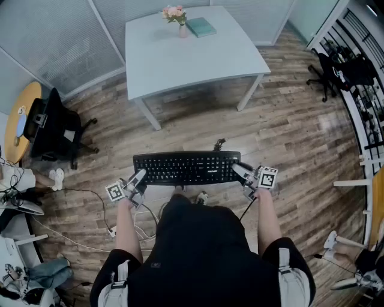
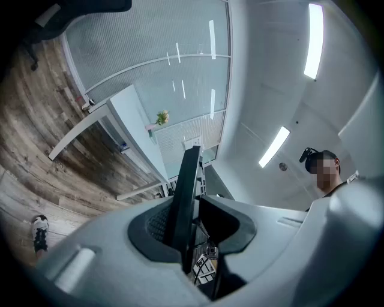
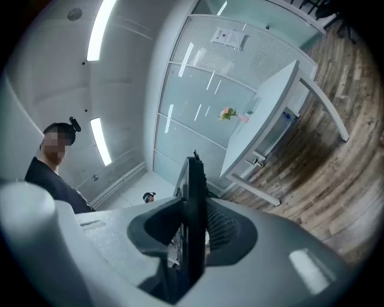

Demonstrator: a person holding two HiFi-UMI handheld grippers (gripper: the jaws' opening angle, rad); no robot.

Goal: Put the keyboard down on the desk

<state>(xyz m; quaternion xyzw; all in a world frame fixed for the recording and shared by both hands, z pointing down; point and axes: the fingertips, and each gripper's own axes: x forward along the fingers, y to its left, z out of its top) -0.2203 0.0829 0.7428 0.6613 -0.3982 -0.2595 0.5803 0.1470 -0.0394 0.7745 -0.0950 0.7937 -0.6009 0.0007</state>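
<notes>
A black keyboard (image 1: pixel 187 167) hangs level in the air in front of the person, above the wooden floor. My left gripper (image 1: pixel 137 180) is shut on its left end and my right gripper (image 1: pixel 242 173) is shut on its right end. In the left gripper view the keyboard (image 2: pixel 187 198) runs edge-on between the jaws, which clamp it. The right gripper view shows the same: the keyboard's edge (image 3: pixel 194 216) stands pinched between the jaws. The white desk (image 1: pixel 198 60) stands ahead, apart from the keyboard, and shows too as the desk (image 2: pixel 135 126) and the desk (image 3: pixel 270 114).
On the desk's far side stand a vase of flowers (image 1: pixel 177 18) and a teal book (image 1: pixel 201 26). A black office chair (image 1: pixel 54 129) is at the left, another chair (image 1: pixel 336 69) at the right by shelving. Cables (image 1: pixel 90 198) trail on the floor near the person's feet.
</notes>
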